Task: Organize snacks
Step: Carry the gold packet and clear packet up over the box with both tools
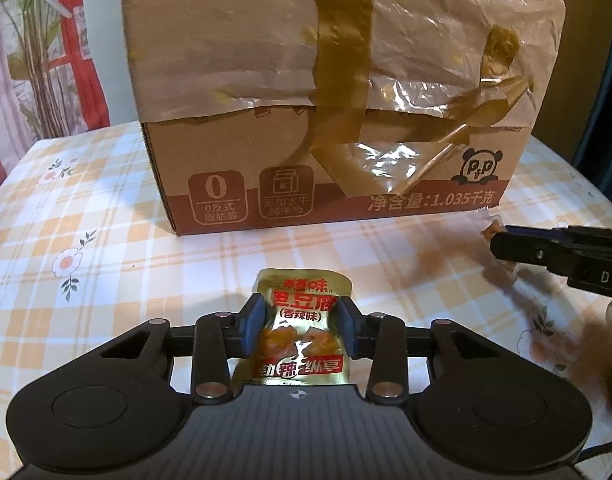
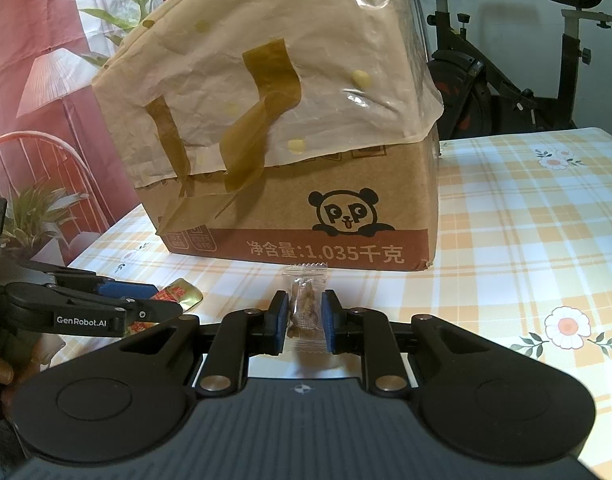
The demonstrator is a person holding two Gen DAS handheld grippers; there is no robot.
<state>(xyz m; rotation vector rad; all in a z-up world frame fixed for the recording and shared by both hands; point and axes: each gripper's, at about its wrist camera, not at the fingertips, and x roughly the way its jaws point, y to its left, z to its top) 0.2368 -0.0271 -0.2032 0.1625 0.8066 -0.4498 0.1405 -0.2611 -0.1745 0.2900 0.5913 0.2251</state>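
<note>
Wrapper [image 2: 306,308] contents indistinct between right hand-held gripper [image 2: 303,322] pads.

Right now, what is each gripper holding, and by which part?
Left gripper pinches the gold snack pouch across its middle, by both side edges. Right gripper clamps the clear-wrapped candy around its middle.

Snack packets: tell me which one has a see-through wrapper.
The small candy clamped in the right tongs. Its clear wrapper shows the brown sweet inside, while the packet in the left tongs is opaque gold foil with red print.
</note>
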